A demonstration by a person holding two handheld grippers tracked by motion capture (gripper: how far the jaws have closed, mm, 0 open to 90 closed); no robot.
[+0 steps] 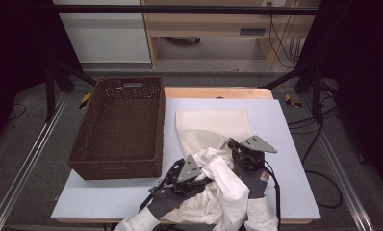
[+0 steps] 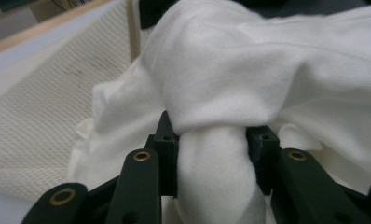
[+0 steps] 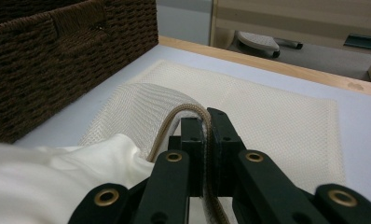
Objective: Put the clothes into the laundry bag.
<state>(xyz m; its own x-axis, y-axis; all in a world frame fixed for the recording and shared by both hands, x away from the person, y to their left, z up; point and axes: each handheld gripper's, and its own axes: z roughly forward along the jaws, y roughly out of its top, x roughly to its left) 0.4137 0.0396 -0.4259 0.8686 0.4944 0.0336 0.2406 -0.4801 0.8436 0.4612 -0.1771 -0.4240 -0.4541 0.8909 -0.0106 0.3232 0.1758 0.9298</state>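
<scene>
High view: one basket [image 1: 117,126], two claws.

The tabletop [image 1: 286,144] is a pale blue-grey sheet filling the middle and lower part of the high view, with a strip of light wood showing along its far edge. At left of centre a dark brown woven basket [image 1: 120,127] sits on it, long side running away from the camera, a handle slot in its far wall. Just beside the basket, toward the centre, a cream mesh bag [image 1: 211,126] lies flat on the surface, its near end lifted and hidden under a bunched white cloth [image 1: 218,187] that rests on the tabletop at lower centre, reaching the near edge.
</scene>
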